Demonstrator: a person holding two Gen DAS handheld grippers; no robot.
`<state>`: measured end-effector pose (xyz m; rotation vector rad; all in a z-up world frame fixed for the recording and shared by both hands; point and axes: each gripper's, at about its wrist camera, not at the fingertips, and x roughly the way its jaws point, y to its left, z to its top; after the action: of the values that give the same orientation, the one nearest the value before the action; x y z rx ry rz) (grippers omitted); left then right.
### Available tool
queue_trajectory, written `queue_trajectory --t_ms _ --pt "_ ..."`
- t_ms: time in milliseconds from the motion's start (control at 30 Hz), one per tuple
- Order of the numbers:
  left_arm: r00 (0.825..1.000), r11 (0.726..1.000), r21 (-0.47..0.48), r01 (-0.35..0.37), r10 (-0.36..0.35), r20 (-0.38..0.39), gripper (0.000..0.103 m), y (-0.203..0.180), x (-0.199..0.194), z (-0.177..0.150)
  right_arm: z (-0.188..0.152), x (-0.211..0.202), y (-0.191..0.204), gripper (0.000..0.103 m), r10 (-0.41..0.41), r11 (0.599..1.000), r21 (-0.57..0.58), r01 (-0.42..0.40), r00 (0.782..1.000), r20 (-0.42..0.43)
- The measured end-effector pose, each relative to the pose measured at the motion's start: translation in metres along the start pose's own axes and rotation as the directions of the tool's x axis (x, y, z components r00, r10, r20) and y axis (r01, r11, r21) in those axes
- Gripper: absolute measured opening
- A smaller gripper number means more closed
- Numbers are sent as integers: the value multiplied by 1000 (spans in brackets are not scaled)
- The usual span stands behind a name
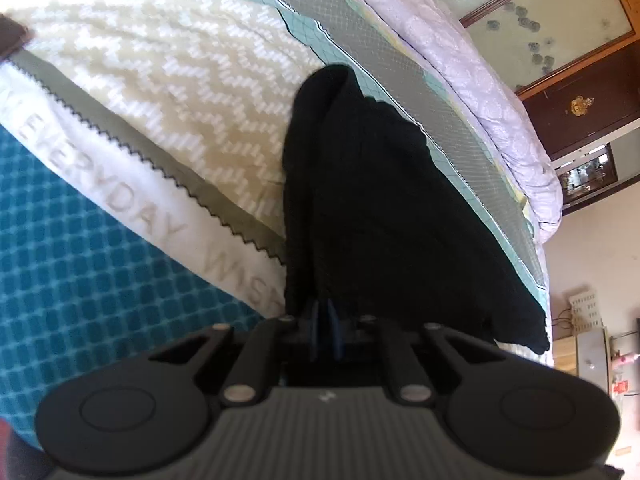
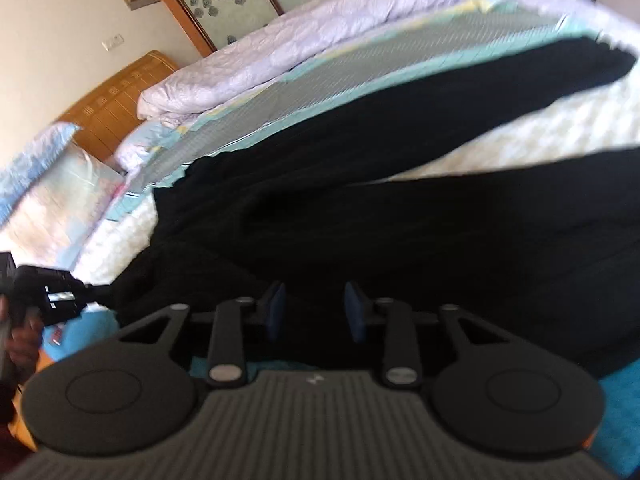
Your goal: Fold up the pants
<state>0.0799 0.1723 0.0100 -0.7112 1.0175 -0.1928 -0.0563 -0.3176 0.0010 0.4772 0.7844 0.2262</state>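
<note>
Left wrist view: left tongs (image 1: 325,320) pinch the near edge of black knit pants (image 1: 360,208) on the bed (image 1: 140,60), patterned cover bare to their left. Right tongs (image 2: 316,312) stand spread above the pants (image 2: 360,220), gripping nothing; folded quilt (image 2: 300,52) along the far edge.
</note>
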Motion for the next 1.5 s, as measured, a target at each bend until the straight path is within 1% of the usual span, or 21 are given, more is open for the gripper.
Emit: queue_trajectory --t_ms 200,300,333,400,467,533,600,700,767,833,900,1033,1100,1133,1167,1200,1233,1267,1300,1367,1500 --pt "999 1000 1 -19 19 47 6 12 -45 -3 -5 24 49 35 94 994 -42 -96 994 -49" --pt "998 1000 -8 -28 28 52 6 20 -58 -5 -7 41 65 36 77 991 -98 -86 993 -94" --pt "997 998 9 -58 57 50 9 20 -56 -6 -9 51 66 36 51 992 -107 -66 990 -135" --pt "980 979 39 -198 196 34 14 16 -48 -8 -11 70 62 33 15 995 -95 -36 978 -210" --pt "976 974 63 -218 217 21 24 12 -48 -5 2 64 57 35 72 994 -63 -87 975 -210" --pt "982 983 56 -175 170 87 28 7 -58 8 26 50 49 35 103 993 -46 -112 983 -153" --pt "975 978 105 -182 165 152 35 -10 -60 28 62 35 32 35 77 996 -31 -79 994 -80" --pt "954 930 273 -248 184 239 54 -56 -40 58 131 26 -7 36 -78 996 49 76 997 21" --pt "943 864 415 -284 173 285 72 -86 -12 75 183 27 -41 37 -200 974 128 189 976 83" --pt "941 795 523 -308 173 290 76 -107 26 92 233 38 -78 39 -322 930 219 295 941 100" --pt "945 742 595 -309 173 276 76 -120 66 105 278 59 -113 43 -421 876 301 378 903 91" --pt "952 680 666 -305 217 215 73 -132 136 113 351 121 -173 58 -587 754 389 530 809 36" --pt "940 647 685 -335 275 200 50 -124 163 106 368 140 -210 59 -652 692 409 595 758 1" --pt "932 642 681 -351 312 186 30 -120 174 107 371 146 -229 58 -671 665 425 614 741 -22" --pt "932 655 671 -346 320 168 15 -116 182 109 370 152 -244 55 -673 653 431 622 739 -47" --pt "939 674 659 -333 304 163 13 -115 184 109 366 159 -255 34 -672 645 425 636 736 -82" --pt "939 675 658 -334 301 169 11 -114 182 109 364 167 -257 30 -702 626 402 668 707 -82" --pt "938 673 658 -338 302 172 10 -115 180 109 362 156 -262 22 -716 632 385 673 697 -44" --pt "937 676 653 -341 297 182 9 -116 175 107 362 156 -259 13 -717 636 377 674 696 -34" --pt "937 677 649 -348 271 219 9 -121 160 103 356 129 -266 4 -678 669 429 607 735 17" --pt "941 709 625 -326 176 291 9 -135 107 95 331 49 -245 4 -590 735 513 445 792 159"
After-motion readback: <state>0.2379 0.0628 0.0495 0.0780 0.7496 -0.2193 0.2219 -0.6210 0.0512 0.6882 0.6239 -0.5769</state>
